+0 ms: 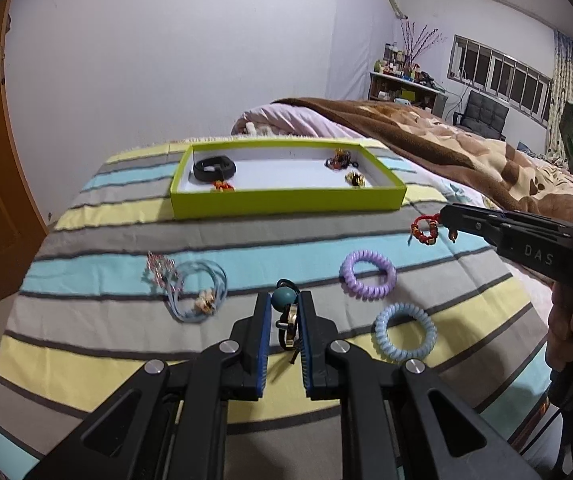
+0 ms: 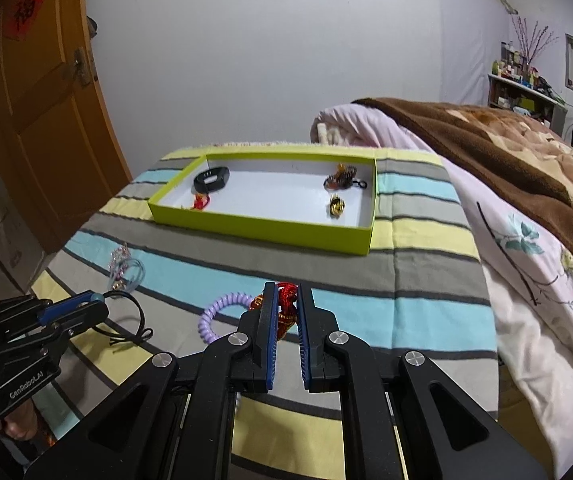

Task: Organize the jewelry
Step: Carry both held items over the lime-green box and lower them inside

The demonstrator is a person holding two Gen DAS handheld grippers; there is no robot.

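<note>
My left gripper is shut on a black cord bracelet with a teal bead, held a little above the striped cloth. The right wrist view shows that gripper at the left, the cord loop hanging from it. My right gripper is shut on a red woven bracelet; from the left wrist view it holds the bracelet off the cloth. The green box at the far end holds a black band, a red piece, a dark bracelet and a gold piece.
On the cloth lie a purple coil tie, a blue coil tie, a light blue cord bracelet and a pink beaded piece. A bed with a brown blanket borders the right. An orange door stands left.
</note>
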